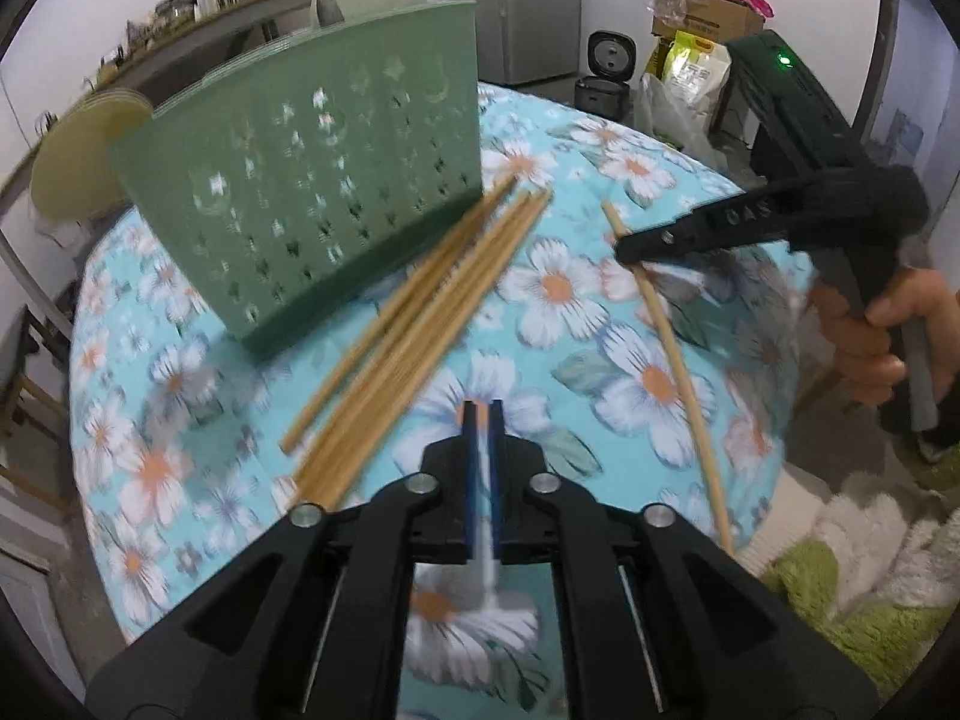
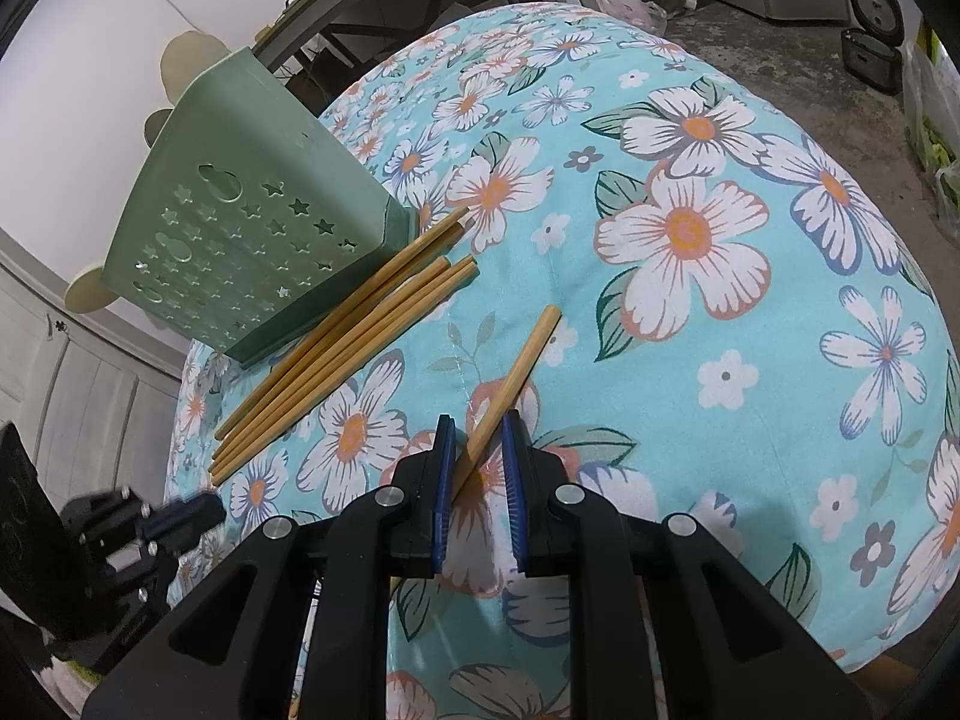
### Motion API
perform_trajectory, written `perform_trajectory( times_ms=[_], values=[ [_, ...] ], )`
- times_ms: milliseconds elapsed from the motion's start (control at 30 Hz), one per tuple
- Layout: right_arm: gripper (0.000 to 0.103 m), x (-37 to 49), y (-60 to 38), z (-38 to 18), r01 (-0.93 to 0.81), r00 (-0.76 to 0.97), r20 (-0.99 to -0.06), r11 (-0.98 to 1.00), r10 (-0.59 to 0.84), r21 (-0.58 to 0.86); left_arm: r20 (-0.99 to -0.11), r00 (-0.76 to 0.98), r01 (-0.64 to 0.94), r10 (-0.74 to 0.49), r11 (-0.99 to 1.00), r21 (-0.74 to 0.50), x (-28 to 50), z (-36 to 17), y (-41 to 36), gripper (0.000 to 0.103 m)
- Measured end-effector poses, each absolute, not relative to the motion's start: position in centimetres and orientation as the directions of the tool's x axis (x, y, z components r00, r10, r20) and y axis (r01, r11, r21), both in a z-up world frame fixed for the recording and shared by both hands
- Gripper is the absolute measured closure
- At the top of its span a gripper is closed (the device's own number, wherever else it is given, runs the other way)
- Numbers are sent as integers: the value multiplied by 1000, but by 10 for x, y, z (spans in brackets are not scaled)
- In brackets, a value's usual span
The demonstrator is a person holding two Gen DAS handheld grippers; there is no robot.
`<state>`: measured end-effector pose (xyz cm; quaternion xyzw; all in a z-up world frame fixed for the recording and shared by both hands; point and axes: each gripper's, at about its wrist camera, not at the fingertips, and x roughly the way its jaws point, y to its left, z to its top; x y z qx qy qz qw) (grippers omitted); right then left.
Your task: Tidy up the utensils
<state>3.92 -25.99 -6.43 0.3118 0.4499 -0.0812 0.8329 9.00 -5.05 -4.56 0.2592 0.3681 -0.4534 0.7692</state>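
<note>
A single wooden chopstick (image 2: pixel 516 375) lies on the floral tablecloth (image 2: pixel 780 360), its shaft between the right gripper's (image 2: pixel 480 444) narrowly parted jaws; whether the pads press it I cannot tell. To that gripper's upper left lies a bundle of chopsticks (image 2: pixel 348 354) against a green perforated utensil holder (image 2: pixel 240 240). The left gripper (image 1: pixel 483 414), nearly closed and empty, hovers just right of the bundle.

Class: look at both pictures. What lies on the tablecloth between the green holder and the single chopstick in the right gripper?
A bundle of chopsticks lies against the green holder; then bare tablecloth up to the single chopstick. The right wrist view shows this best.
</note>
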Motion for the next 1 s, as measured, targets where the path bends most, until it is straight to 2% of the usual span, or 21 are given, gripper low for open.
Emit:
perform_trajectory(
  times_ms=[133, 400, 467, 533, 633, 1000],
  values=[
    [87, 38, -260, -64, 414, 582, -800, 793, 147, 447, -782, 383, 884, -492, 440, 157, 96, -49, -63, 83],
    [87, 39, -259, -64, 413, 583, -799, 793, 147, 448, -785, 444, 879, -432, 381, 288, 100, -70, -90, 81],
    [87, 38, -260, -65, 413, 583, -799, 793, 147, 448, -777, 462, 874, -428, 367, 317, 98, -73, -93, 84],
    [87, 39, -260, -65, 413, 583, -799, 793, 148, 448, -767, 481, 868, -425, 356, 347, 94, -74, -93, 95],
    [87, 39, -260, -64, 413, 584, -798, 793, 148, 449, -756, 495, 862, -429, 354, 363, 92, -72, -92, 103],
    [87, 40, -259, -64, 414, 584, -799, 793, 145, 447, -757, 472, 875, -452, 343, 342, 81, -63, -80, 103]
  ],
)
